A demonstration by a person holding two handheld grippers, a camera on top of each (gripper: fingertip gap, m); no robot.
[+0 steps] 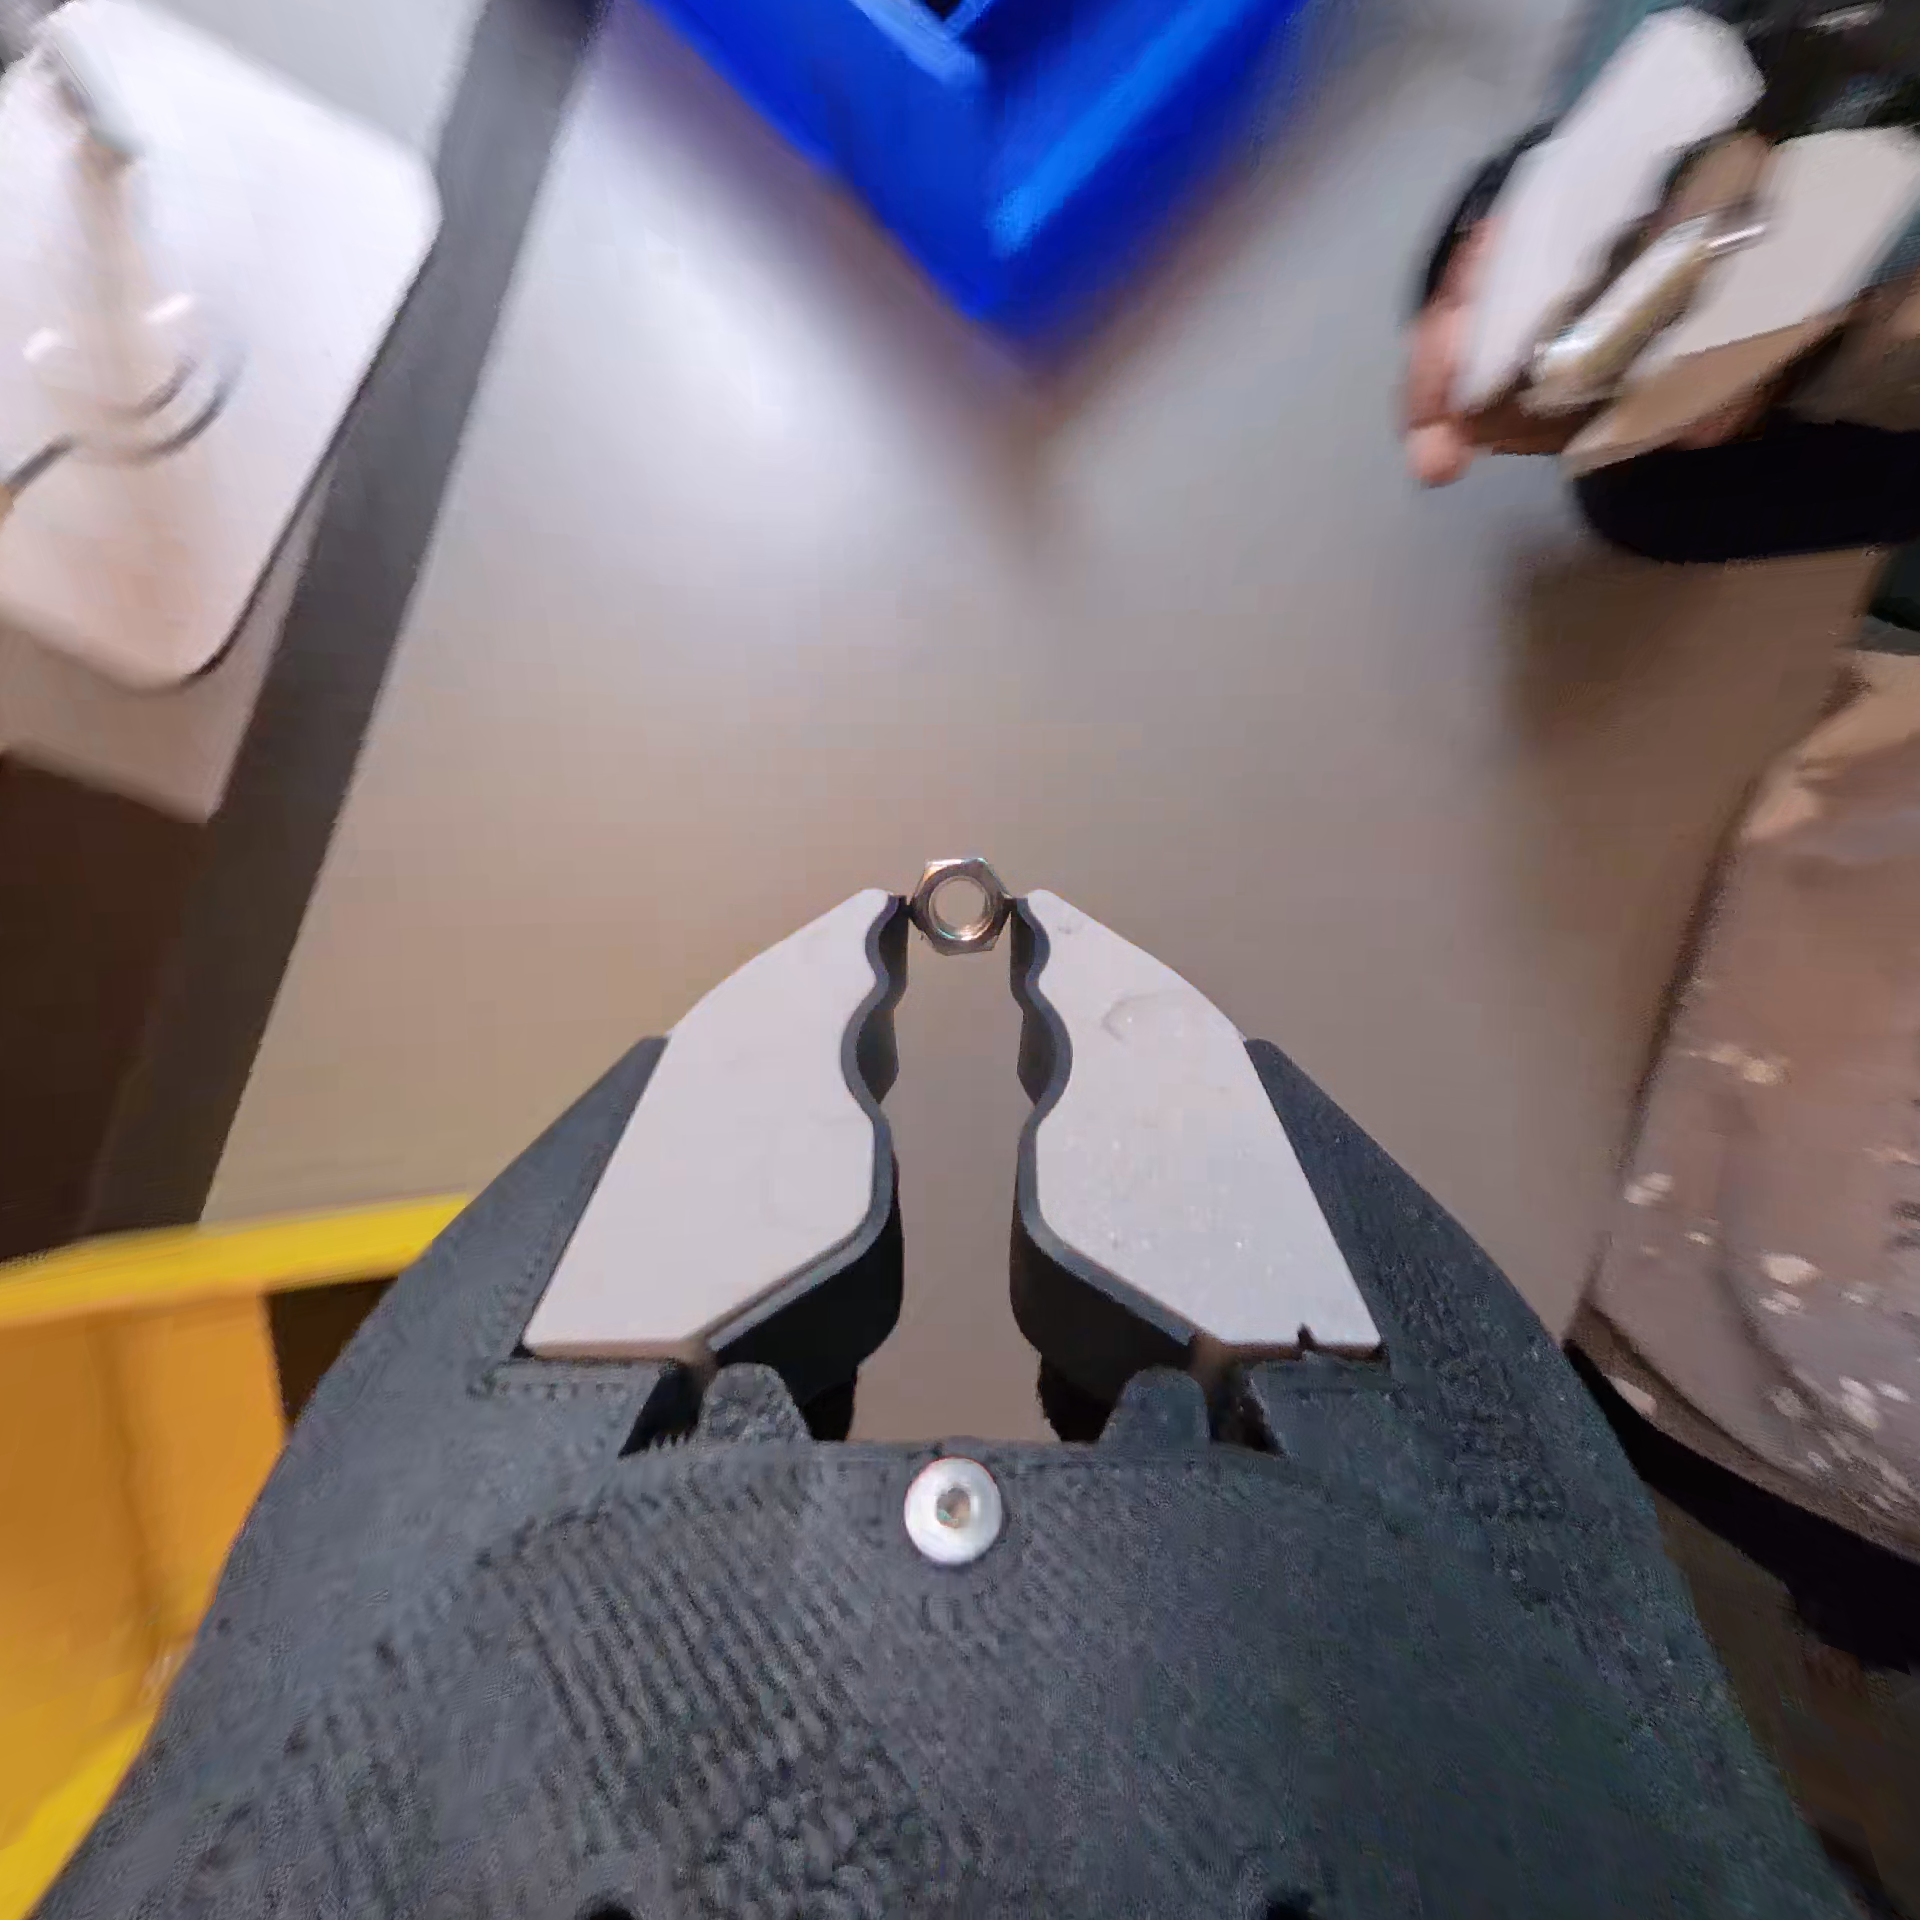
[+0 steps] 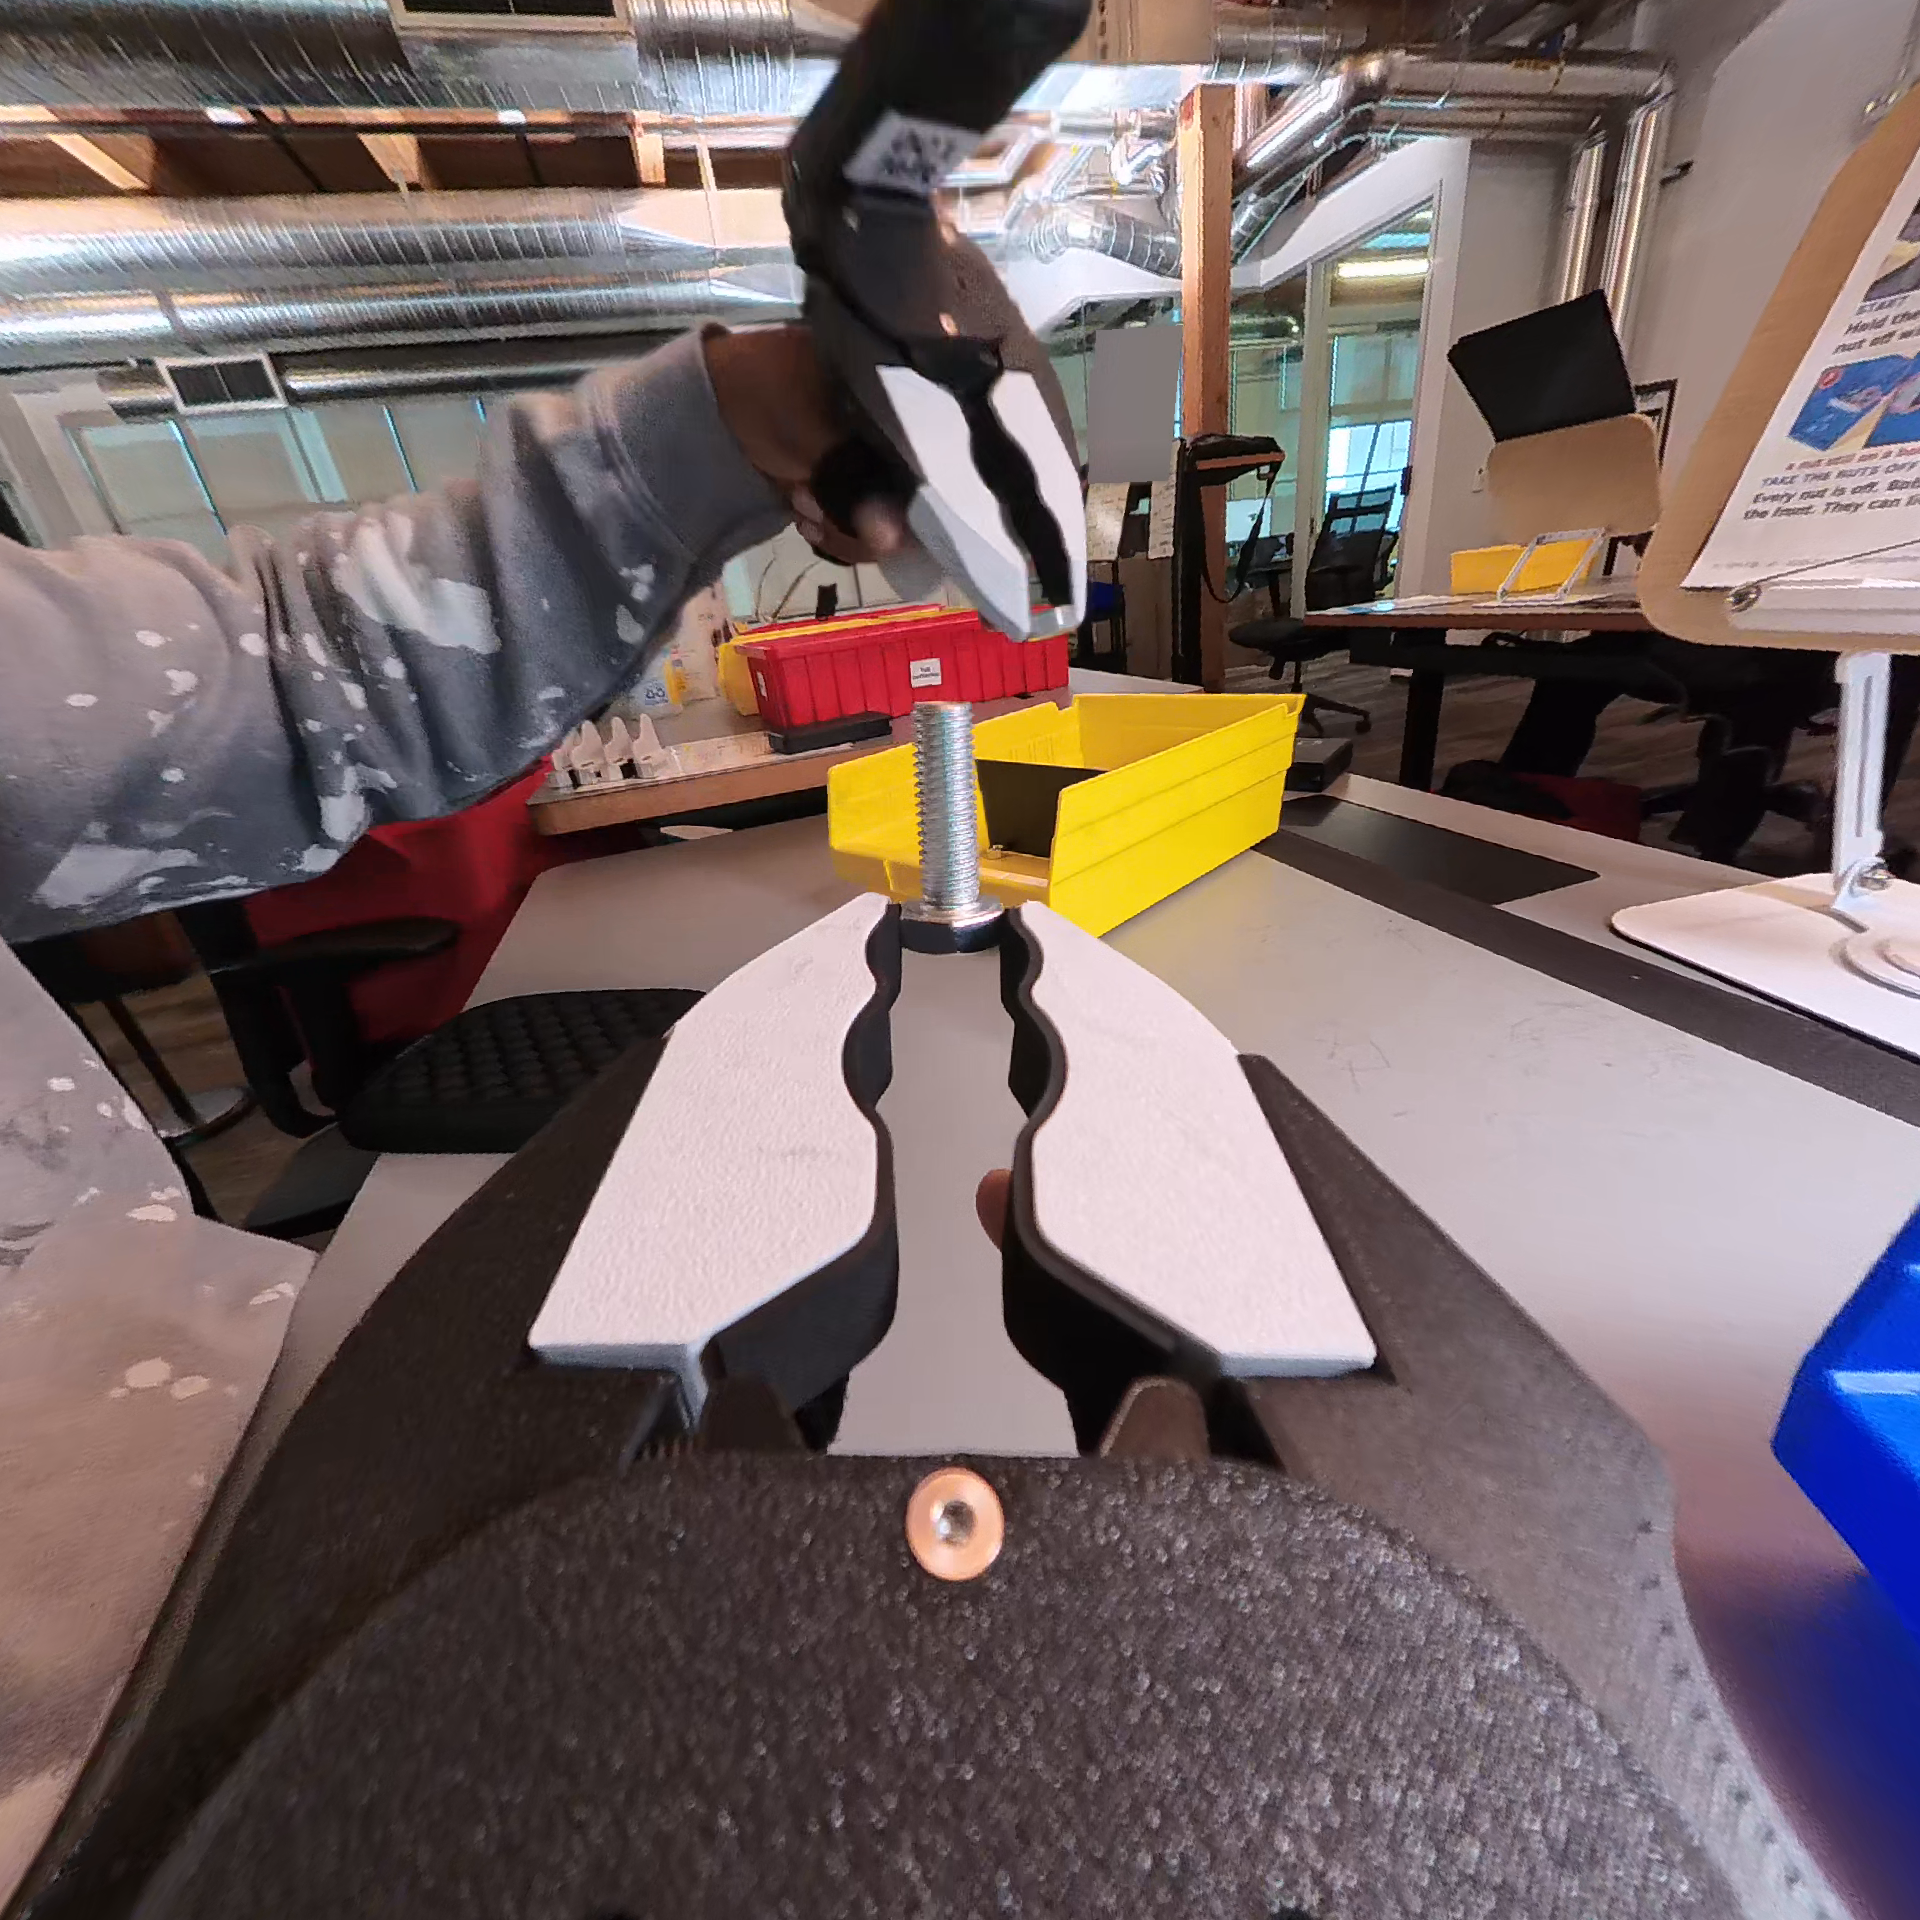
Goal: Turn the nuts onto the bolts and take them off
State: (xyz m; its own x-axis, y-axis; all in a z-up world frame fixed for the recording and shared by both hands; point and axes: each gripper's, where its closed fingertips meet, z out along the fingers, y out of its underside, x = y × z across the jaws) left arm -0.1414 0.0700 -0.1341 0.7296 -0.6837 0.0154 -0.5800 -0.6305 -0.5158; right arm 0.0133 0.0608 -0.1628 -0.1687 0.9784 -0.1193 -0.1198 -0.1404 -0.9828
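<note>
Right wrist view: the right hand-held gripper pinches a silver bolt by its hex head, its two grey fingertips narrowed onto the head's sides. The bolt stands upright, long axis vertical, threaded shank pointing straight up and bare of any nut. Beneath it runs the grey bench. Just behind the bolt sits an open yellow bin, and a blue bin shows at the near right edge. Above and slightly right of the bolt's tip, apart from it, the left hand-held gripper angles down from the upper left, tips lowest, a small piece of metal at its very end. A person's hand wraps its black handle, and a grey paint-flecked sleeve stretches away to the left. A clipboard stand rises at the far right.

In the left wrist view, the left hand-held gripper looks down on the bench and clamps a small hex nut by two opposite flats at its tips. The nut's threaded bore faces the camera. A yellow bin lies at the lower left, the blue bin farther ahead. At the upper right, blurred, the right hand-held gripper grips the bolt, which shows only as a streak.
</note>
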